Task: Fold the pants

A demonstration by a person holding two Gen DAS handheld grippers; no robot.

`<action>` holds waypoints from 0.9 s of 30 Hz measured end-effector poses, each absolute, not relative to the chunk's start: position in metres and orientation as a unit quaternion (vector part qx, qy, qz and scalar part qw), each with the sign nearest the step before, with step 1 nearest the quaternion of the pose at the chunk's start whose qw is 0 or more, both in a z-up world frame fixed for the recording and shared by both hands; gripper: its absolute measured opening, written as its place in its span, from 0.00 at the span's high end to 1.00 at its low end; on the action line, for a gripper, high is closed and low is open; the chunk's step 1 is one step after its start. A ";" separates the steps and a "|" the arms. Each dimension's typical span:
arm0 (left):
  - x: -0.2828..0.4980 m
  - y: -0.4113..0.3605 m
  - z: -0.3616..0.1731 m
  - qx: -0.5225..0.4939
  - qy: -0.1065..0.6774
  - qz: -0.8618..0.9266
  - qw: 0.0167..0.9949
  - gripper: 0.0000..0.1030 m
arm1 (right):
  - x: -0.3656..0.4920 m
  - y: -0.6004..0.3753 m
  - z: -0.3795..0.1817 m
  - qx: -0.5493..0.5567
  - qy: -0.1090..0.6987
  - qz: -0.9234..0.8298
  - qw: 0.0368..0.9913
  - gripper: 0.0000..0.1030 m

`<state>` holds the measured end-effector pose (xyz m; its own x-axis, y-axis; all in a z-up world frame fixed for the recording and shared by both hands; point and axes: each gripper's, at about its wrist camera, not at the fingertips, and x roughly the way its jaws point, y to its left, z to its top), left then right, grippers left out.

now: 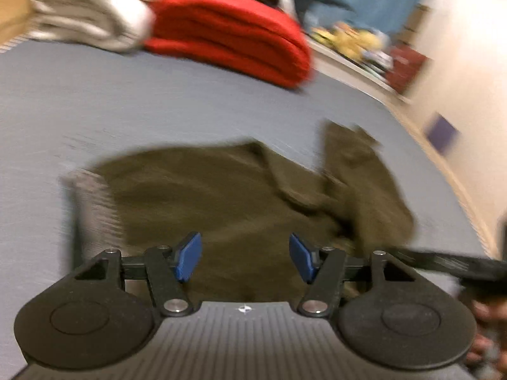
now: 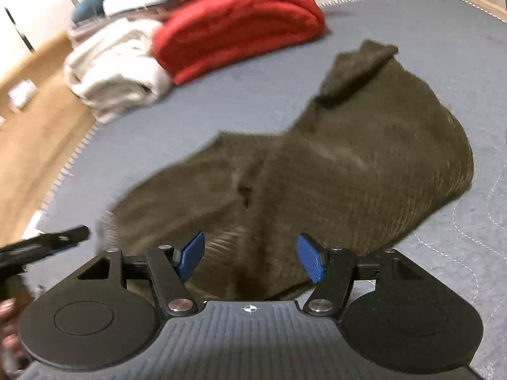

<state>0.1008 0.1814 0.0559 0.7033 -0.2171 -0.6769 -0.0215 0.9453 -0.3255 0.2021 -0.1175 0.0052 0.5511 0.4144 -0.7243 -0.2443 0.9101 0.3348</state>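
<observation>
The olive-brown pants (image 2: 317,171) are lying rumpled on the grey-blue bed cover (image 1: 158,104), one leg end sticking up toward the far side. The left gripper (image 1: 245,258) and the right gripper (image 2: 250,258) are both hovering just above the near edge of the cloth, blue pads (image 1: 190,255) spread wide, pinching nothing. A folded red blanket (image 2: 237,22) and a white one (image 2: 114,66) are sitting well beyond.

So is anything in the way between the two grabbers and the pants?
No, nothing visible. The olive pants lie crumpled on the grey bed right in front of the open left gripper and open right gripper. The red blanket and white blanket sit farther back.
</observation>
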 end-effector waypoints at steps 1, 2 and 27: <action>0.103 0.170 0.052 -0.156 0.391 -0.071 0.904 0.35 | 0.205 -0.112 0.000 0.091 0.436 0.182 0.877 0.35; 0.105 0.161 0.048 -0.153 0.397 -0.074 0.902 0.35 | 0.203 -0.111 -0.005 0.086 0.436 0.175 0.879 0.35; 0.111 0.104 0.023 -0.106 0.396 -0.114 0.905 0.35 | 0.043 -0.288 0.060 -0.049 0.381 0.251 0.889 0.99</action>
